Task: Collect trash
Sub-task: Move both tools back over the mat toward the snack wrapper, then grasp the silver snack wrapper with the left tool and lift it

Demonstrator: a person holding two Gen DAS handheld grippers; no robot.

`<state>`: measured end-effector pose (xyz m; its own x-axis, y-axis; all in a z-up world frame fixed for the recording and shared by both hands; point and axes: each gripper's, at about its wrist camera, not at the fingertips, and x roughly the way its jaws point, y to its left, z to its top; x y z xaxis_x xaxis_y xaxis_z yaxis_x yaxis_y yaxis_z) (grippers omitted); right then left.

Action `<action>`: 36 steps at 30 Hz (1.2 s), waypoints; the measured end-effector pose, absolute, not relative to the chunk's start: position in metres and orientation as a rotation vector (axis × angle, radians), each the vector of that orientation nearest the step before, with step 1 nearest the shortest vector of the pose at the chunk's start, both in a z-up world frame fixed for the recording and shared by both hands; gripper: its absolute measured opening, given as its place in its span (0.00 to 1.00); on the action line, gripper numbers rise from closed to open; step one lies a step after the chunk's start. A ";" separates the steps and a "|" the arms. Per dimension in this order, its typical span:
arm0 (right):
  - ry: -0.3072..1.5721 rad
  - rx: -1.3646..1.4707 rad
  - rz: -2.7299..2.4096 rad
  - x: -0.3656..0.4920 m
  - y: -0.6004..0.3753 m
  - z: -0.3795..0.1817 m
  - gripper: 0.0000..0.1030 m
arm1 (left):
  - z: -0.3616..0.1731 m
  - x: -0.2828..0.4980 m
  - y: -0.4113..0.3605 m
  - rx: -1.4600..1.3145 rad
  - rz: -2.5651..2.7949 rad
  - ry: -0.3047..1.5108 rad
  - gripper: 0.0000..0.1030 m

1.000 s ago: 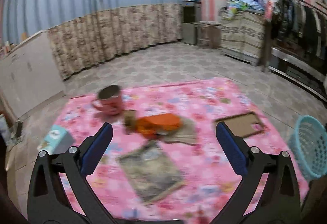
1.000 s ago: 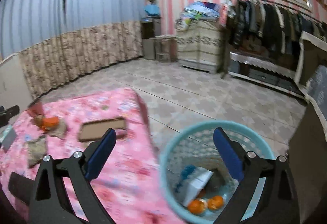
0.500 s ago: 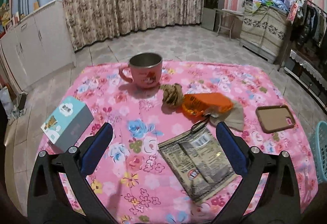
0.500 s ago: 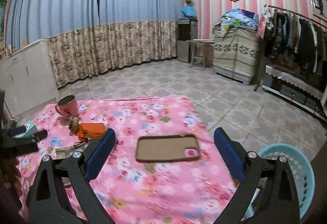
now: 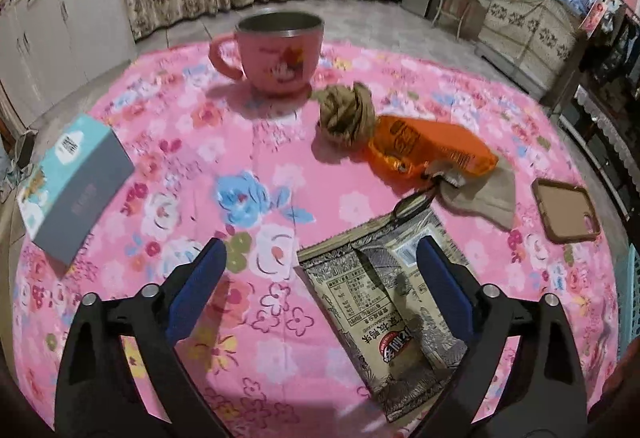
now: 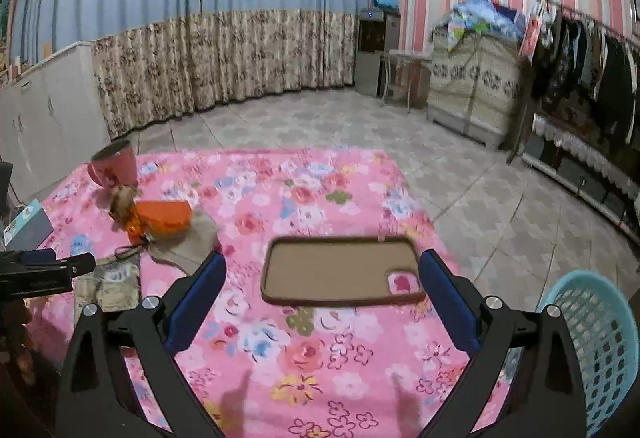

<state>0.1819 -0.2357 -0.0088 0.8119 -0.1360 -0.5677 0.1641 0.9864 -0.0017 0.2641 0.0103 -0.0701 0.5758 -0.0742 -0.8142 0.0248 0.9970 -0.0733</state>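
Left wrist view: the left gripper (image 5: 320,270) hangs over the pink floral cloth (image 5: 224,142), jaws wide but just narrowing, empty. A flat grey snack packet (image 5: 384,302) lies beneath its right finger; an orange wrapper (image 5: 432,152) lies beyond, by a crumpled paper ball (image 5: 347,114).

Right wrist view: the right gripper (image 6: 322,278) stands spread and empty above a brown phone case (image 6: 340,270), beside a blue basket (image 6: 592,338).

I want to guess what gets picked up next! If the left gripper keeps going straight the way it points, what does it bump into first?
Most likely the flat snack wrapper. The left gripper is open and empty, tilted down at the pink tablecloth, with the wrapper's near half between its fingers. Depth is hard to judge, so it might touch cloth beside it.
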 end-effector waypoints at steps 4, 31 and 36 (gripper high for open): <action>0.625 0.070 -0.152 0.186 -0.241 -0.015 0.92 | -0.082 0.270 0.008 -0.044 -0.054 1.018 0.80; 0.659 0.013 -0.124 0.188 -0.221 -0.025 0.92 | -0.076 0.261 -0.017 0.095 -0.122 0.983 0.21; 0.672 -0.002 -0.129 0.189 -0.219 -0.029 0.92 | -0.078 0.263 -0.014 0.103 -0.114 1.009 0.00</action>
